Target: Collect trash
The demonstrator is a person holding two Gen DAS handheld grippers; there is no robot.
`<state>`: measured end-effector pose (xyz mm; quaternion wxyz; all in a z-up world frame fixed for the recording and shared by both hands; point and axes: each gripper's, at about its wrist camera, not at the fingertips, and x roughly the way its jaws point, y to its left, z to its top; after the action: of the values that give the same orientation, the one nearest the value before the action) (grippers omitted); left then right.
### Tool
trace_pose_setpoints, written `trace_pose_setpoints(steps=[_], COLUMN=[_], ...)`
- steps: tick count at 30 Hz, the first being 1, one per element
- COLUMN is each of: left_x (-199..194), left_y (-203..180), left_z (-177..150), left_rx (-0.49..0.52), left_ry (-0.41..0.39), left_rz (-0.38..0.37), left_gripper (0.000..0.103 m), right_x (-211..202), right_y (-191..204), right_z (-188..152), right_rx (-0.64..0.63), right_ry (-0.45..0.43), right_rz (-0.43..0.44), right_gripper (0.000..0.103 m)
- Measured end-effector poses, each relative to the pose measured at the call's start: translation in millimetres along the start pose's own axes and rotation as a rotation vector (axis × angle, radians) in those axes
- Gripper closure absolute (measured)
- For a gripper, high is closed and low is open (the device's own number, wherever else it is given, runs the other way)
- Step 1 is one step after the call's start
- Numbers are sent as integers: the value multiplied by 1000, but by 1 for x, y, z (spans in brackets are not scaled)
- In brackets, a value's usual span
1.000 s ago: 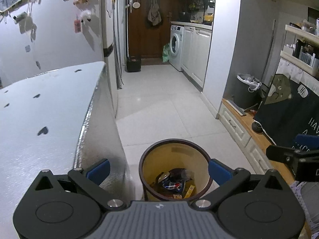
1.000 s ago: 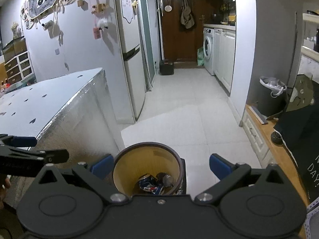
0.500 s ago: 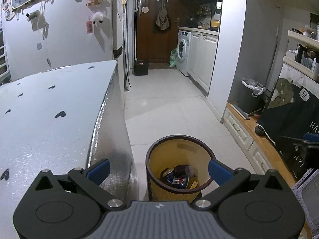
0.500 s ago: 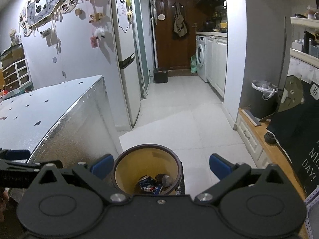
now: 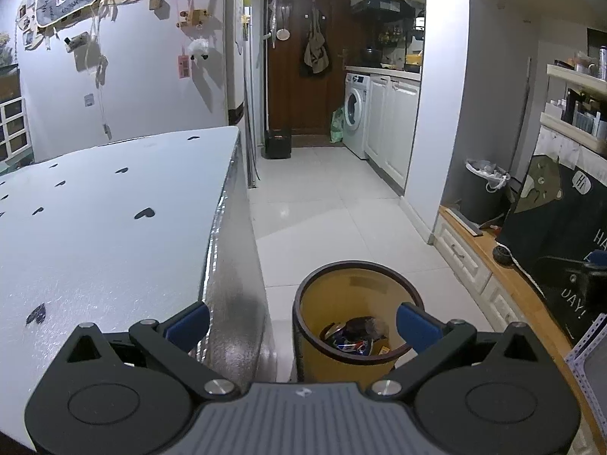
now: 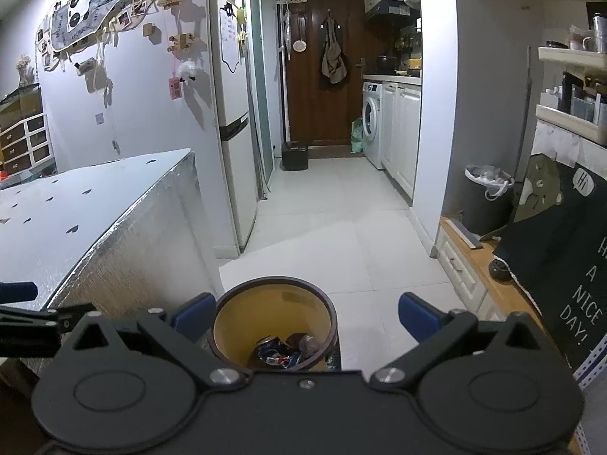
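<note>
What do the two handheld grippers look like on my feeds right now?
Both match: the left gripper and right gripper have matte black bodies with two round discs, triangular cut-outs, silver pivot screws and blue pads on black fingers. The left one's centre plate is ribbed grey with a small white mark; the right one's is plain black. No cables, hands or sleeves show.

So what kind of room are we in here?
Most likely a home kitchen and hallway: a washing machine sits under a counter beside white cabinets, a tall fridge stands on the left, and a yellow waste bin holds trash on the tiled floor.
</note>
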<state>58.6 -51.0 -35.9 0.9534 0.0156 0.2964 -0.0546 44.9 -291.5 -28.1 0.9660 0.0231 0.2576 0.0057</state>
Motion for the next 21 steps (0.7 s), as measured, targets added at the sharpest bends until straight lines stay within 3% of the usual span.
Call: trace_pose_setpoints(steps=[21], left_x=[-11], left_y=[5], left_z=[-22], left_rx=[-12], left_ry=[-40], left_rz=[10], left_gripper=[0], right_x=[-7], right_y=[9], right_z=[-31], right_rx=[-14], right_ry=[-33], right_rz=[-9], right_gripper=[0])
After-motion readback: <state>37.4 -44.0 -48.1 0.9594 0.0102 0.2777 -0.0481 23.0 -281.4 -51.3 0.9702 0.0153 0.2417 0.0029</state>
